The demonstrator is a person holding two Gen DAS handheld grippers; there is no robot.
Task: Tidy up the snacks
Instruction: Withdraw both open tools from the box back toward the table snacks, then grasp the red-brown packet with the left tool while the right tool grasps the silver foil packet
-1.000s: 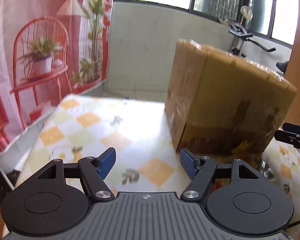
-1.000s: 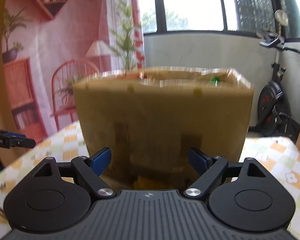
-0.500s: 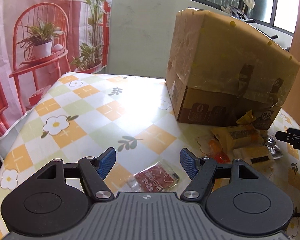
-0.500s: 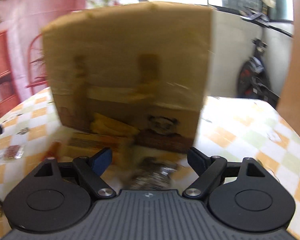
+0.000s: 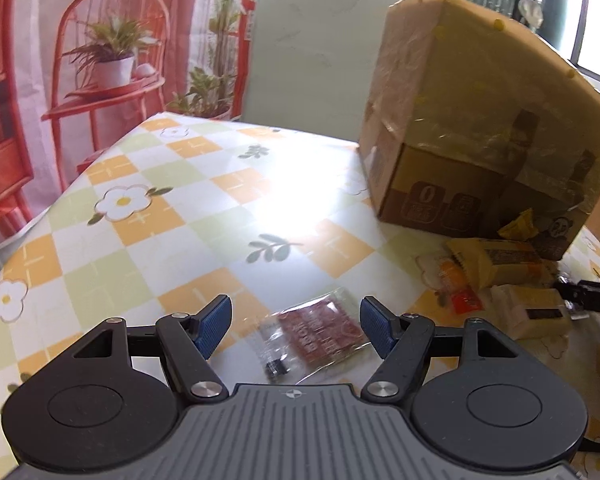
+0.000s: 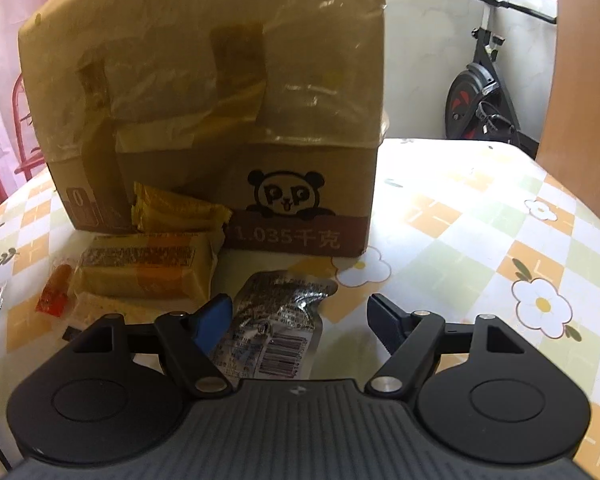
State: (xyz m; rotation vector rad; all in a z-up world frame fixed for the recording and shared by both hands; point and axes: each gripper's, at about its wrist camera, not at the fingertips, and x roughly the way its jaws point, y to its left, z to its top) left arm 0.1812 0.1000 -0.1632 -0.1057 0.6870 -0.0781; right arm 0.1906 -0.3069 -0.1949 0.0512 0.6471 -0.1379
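Left wrist view: left hand-held gripper (image 5: pixel 296 330) released, lower than second ago; clear packet with red snack (image 5: pixel 314 338) now between its fingers, untouched, on table (image 5: pixel 140 216). Right hand-held gripper (image 6: pixel 300 322) released, jaws just been narrowing, dropped toward silver foil pouch (image 6: pixel 276 320) lying between fingers, no pad pressing. Yellow snack packs (image 6: pixel 148 268) at 10 o'clock, against cardboard box (image 6: pixel 220 92) at 12. Checked floral tablecloth; exercise bike (image 6: pixel 484 80) at 2 o'clock by window.

Both tilt downward: the left claw (image 5: pixel 296 326) gapes wide, and the right claw (image 6: pixel 300 320) has just been narrowing, nothing gripped.
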